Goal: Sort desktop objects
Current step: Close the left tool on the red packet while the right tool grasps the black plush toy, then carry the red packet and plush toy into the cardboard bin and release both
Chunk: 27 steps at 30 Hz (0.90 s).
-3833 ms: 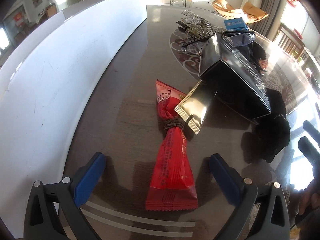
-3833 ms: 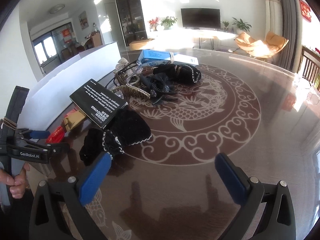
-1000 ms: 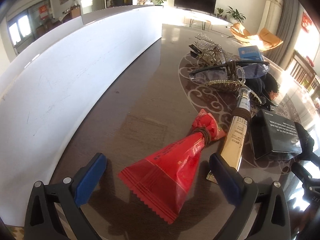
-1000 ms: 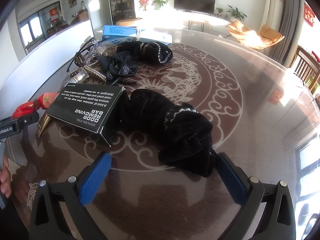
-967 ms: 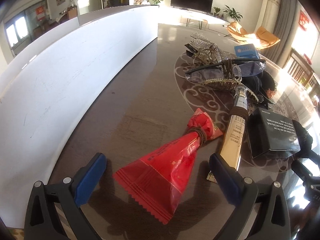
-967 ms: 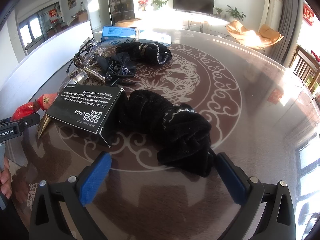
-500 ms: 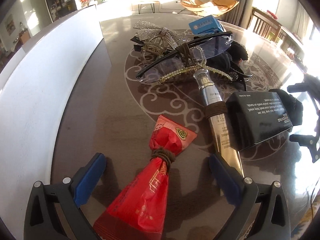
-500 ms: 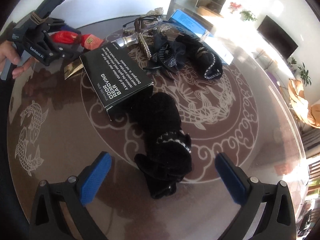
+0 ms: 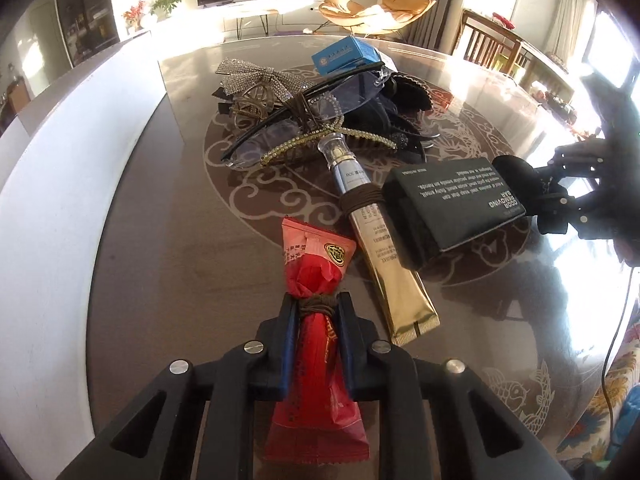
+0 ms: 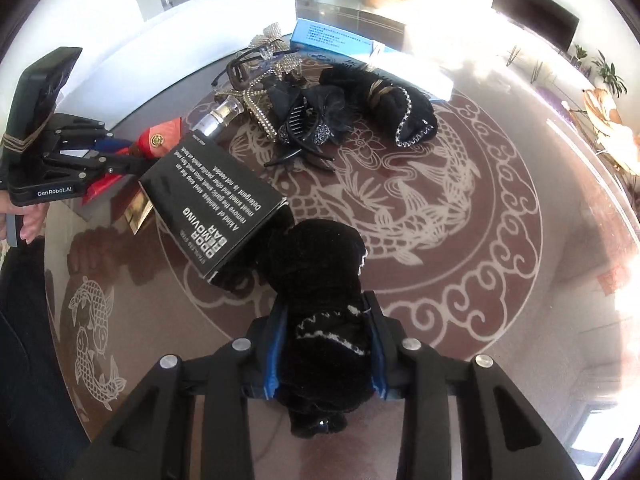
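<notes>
My left gripper (image 9: 317,310) is shut on a red snack packet (image 9: 316,336), just below the brown band tied round it; the packet also shows in the right wrist view (image 10: 158,138). My right gripper (image 10: 326,312) is shut on a black velvet scrunchie (image 10: 320,276) with white trim. A black box (image 9: 448,200) leans on a gold tube (image 9: 384,256) between them; the box also shows in the right wrist view (image 10: 216,200). The left gripper appears in the right wrist view (image 10: 100,156); the right gripper appears in the left wrist view (image 9: 536,192).
Behind lie glasses (image 9: 304,112), a rhinestone bow (image 9: 256,76), a gold hair clip (image 9: 320,140), a blue box (image 9: 346,54), black hair clips (image 10: 312,124) and another black scrunchie (image 10: 388,100). A white wall (image 9: 60,160) runs along the table's left edge.
Both grippers have closed: the left on the red packet, the right on the black scrunchie. Both had been open half a second ago.
</notes>
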Available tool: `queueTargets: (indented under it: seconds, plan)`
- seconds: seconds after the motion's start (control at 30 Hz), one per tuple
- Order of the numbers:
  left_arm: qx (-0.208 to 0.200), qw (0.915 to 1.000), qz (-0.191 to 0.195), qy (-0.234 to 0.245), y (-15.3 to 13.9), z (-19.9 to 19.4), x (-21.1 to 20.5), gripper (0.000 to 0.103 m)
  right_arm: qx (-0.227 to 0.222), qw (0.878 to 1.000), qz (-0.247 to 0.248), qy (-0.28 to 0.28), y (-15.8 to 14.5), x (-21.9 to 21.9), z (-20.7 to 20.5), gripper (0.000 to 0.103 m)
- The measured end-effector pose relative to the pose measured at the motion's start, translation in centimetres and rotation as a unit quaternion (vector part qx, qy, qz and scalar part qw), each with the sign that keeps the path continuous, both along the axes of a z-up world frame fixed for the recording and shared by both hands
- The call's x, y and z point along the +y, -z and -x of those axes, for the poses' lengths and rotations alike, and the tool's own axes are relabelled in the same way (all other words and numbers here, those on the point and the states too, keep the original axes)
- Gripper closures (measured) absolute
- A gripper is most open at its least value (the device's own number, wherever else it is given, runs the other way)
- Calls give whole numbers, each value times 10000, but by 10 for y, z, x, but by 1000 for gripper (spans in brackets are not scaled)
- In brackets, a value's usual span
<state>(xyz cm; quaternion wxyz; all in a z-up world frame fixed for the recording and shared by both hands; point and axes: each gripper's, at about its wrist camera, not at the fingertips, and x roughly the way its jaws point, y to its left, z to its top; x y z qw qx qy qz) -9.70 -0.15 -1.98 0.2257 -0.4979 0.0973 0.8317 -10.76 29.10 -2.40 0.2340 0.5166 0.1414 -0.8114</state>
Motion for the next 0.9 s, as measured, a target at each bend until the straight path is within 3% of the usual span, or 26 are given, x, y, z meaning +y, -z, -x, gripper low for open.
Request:
queueTargets:
  seconds: [0.13,0.23,0.5,0.9]
  plan:
    - [58,9996,-106,-244,-3,-19,-15,84,-20,9994,236,245,-11,7,-31,68]
    - [269,9986,-63,-461,-7,-56,-31,84,-156,9983,368,424,-9,13,-51,68]
    - [755,9913,-217,-1053,-45,-108,-66,84,-185,9967,594,512,-21,5,-60,68]
    - [1184,9789,11,-1666,-84,-131,-108,84,-21,9972,744,-12,-53,-69,-51,68]
